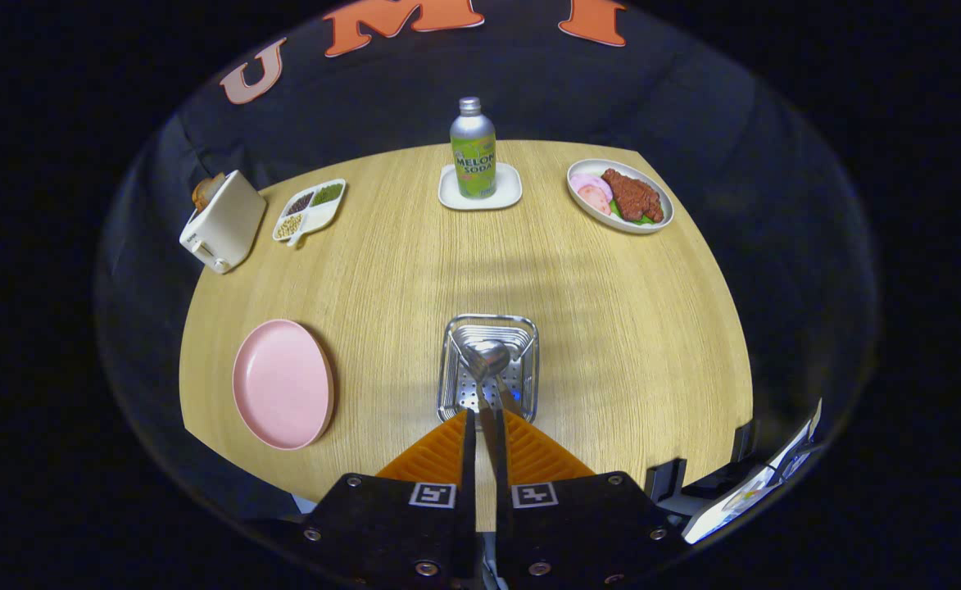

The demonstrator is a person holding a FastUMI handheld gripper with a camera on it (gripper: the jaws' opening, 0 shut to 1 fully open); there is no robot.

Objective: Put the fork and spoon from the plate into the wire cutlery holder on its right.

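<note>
Wooden table [611, 328], gripper [484, 422] clamping spoon [487, 360] over cutlery holder [529, 369]

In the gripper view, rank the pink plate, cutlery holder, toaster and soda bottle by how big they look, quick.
1. pink plate, largest.
2. cutlery holder, just ahead of the gripper, which is shut on the spoon.
3. toaster.
4. soda bottle, smallest.
The toaster and bottle sit farther off, so their true sizes are unsure.

Steel spoon [487, 360] over wire holder [529, 328]; pink plate [282, 383] left, bare.
</note>
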